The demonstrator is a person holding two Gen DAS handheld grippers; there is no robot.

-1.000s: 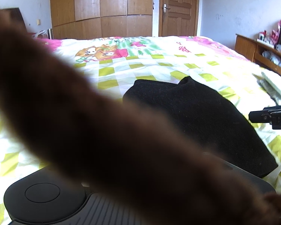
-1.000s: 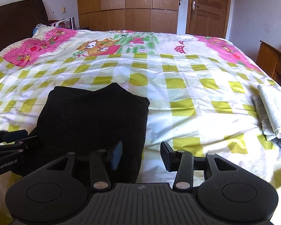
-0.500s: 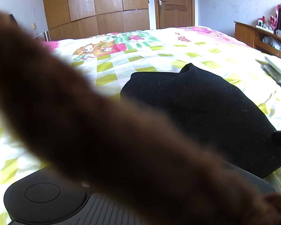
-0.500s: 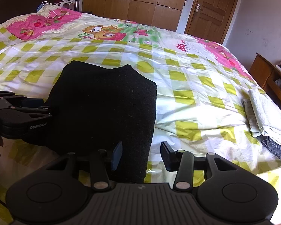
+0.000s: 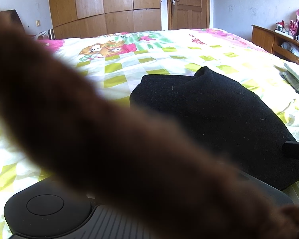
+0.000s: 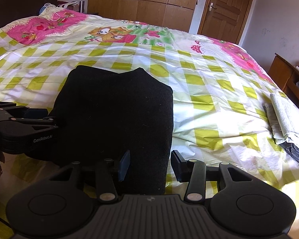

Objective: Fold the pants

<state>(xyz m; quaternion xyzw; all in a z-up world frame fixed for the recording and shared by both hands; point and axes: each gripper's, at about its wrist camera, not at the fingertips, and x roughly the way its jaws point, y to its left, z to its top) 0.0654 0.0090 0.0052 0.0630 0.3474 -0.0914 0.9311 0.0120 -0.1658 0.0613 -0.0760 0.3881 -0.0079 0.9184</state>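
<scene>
The black pants (image 6: 117, 115) are lying folded on the bed (image 6: 209, 91), long axis running away from the person. The right claw (image 6: 149, 164) is hovering open, straddling their near right corner. The left claw (image 6: 49, 119), at their left edge, is nearly side-on; whether it is gripping I cannot tell.

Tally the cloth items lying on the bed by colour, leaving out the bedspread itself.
Black: 1, the folded pants
Pale grey-white: 2, the folded cloths stacked at the right edge
Dark blue denim: 1, the garment under that stack
Total: 4
</scene>
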